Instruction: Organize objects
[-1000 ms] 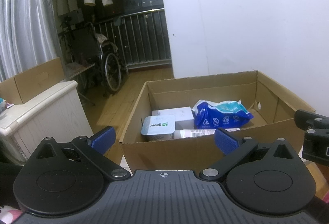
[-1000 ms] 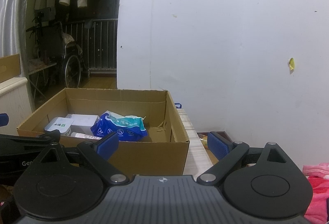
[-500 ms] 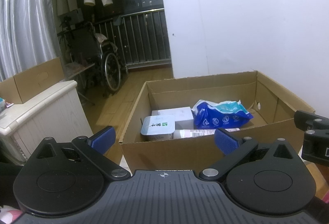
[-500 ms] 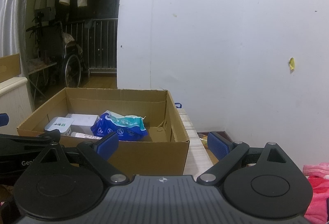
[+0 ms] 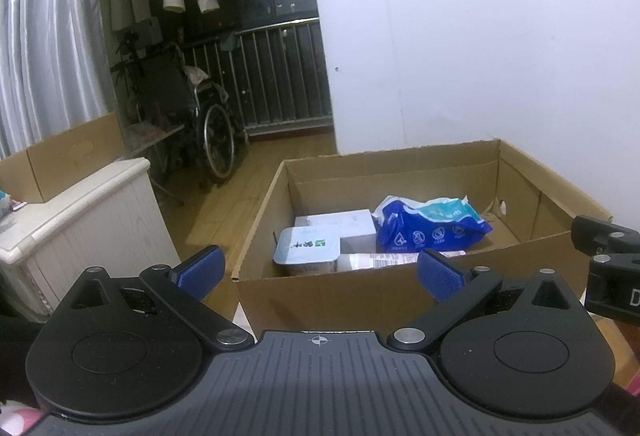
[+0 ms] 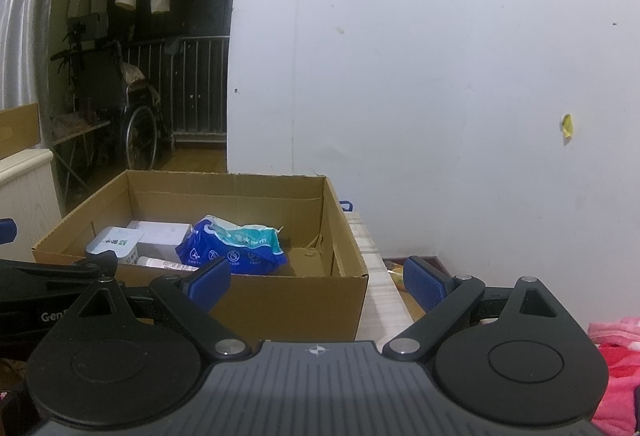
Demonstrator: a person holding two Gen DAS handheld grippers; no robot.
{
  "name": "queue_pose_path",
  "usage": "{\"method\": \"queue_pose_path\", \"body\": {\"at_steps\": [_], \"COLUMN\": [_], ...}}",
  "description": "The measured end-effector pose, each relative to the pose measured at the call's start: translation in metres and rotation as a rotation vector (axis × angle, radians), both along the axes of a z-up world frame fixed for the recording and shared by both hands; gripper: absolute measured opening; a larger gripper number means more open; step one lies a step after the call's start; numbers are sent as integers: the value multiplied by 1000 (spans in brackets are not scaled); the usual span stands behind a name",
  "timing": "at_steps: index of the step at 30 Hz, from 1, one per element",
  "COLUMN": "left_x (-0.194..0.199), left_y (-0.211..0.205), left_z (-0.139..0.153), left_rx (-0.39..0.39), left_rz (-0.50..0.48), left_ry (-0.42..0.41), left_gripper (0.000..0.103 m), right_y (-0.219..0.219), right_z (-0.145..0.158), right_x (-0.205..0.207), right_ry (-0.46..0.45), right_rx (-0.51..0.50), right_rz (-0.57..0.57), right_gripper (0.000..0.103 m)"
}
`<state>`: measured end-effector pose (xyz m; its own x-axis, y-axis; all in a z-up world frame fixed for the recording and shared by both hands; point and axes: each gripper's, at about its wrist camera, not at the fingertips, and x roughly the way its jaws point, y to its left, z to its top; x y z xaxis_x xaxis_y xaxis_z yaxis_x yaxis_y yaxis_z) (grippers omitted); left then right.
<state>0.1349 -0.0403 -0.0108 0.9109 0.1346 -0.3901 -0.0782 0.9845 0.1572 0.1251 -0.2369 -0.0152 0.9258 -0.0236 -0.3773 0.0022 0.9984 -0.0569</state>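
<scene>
Four things already lie in the cardboard box [image 5: 392, 300] — a blue bag [image 5: 432, 226], white tub [image 5: 307, 250], white carton [image 5: 340, 222] and tube [image 5: 380, 259]. Left gripper [image 5: 320, 272] and right gripper [image 6: 318, 282] both gape, empty, short of it; what remains outside isn't visible.

The box [image 5: 400, 300] sits in front at 12 o'clock. In it, the tub [image 5: 308, 248] is at the near left. The carton [image 5: 340, 223] is behind it. The bag [image 5: 430, 226] is to its right. The wheelchair [image 5: 200, 123] stands far off at 11 o'clock, behind the cabinet [image 5: 84, 220].
</scene>
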Motion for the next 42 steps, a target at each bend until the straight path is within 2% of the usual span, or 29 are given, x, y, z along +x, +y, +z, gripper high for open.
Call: {"method": "queue_pose_path", "body": {"at_steps": [30, 42], "left_x": [-3, -3], "left_y": [4, 13], "left_z": [3, 2], "left_rx": [-14, -56], "left_rz": [4, 4], "left_ry": [7, 23], "left_gripper": [103, 103], "right_y": [-1, -1], "right_z": [0, -1], "right_x": [2, 3], "right_ry": [16, 22], "right_rx": [0, 0], "right_rz": [-4, -4], "right_gripper": [96, 96]}}
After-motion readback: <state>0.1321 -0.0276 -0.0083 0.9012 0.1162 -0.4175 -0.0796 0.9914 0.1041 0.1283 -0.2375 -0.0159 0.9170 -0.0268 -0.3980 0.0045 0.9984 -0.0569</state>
